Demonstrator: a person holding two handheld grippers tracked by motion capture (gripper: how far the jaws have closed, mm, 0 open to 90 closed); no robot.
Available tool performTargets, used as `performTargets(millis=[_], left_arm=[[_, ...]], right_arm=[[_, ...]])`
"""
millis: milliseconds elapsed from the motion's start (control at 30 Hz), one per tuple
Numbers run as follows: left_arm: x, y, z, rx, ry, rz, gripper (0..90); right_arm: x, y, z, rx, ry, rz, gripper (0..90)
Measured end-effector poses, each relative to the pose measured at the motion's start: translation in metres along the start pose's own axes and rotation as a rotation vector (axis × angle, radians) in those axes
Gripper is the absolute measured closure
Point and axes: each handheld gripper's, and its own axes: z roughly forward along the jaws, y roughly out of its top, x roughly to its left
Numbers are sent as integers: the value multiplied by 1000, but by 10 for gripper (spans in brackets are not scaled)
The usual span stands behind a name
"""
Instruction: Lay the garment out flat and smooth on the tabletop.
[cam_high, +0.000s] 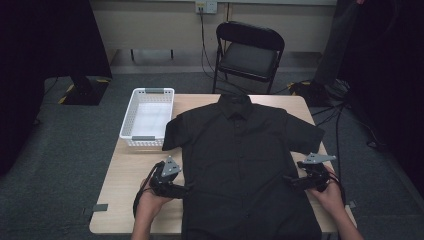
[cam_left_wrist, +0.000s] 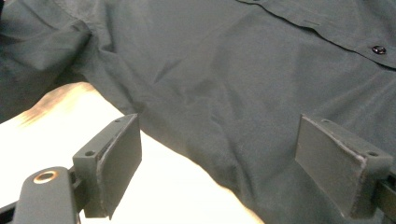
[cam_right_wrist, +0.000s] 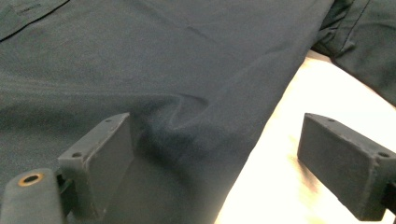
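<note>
Broadly, largest first: pale wooden table (cam_high: 120, 172) on grey carpet, with black short-sleeved shirt (cam_high: 245, 160) spread flat and face up across most of it, collar toward 12 o'clock, hem hanging past the table edge at 6 o'clock, sleeves out toward 9 and 3 o'clock

Beyond the table at 12 o'clock, black folding chair (cam_high: 248, 55)

At about 10 o'clock on the table, white slotted basket (cam_high: 147, 117), just beside the shirt's sleeve

At 7 o'clock, left gripper (cam_high: 181, 190) held at the shirt's side seam, jaws spread wide, one over bare table and one over cloth, gripping nothing; shirt edge (cam_left_wrist: 205, 154) lay between them

At 4 o'clock, right gripper (cam_high: 291, 179) likewise wide open astride the opposite side seam, clasping nothing; small rumple of fabric (cam_right_wrist: 187, 116) just ahead of its jaws

Smallest, one dark button (cam_left_wrist: 378, 49) on the placket
</note>
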Motion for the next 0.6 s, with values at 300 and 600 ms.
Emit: performTargets(millis=[300,600], left_arm=[[7,-7,-7,1,18,-24,142],[12,-11,-11,-6,28,-41,141]], right_arm=[[0,0,0,0,0,0,97],[0,0,0,0,0,0,96]])
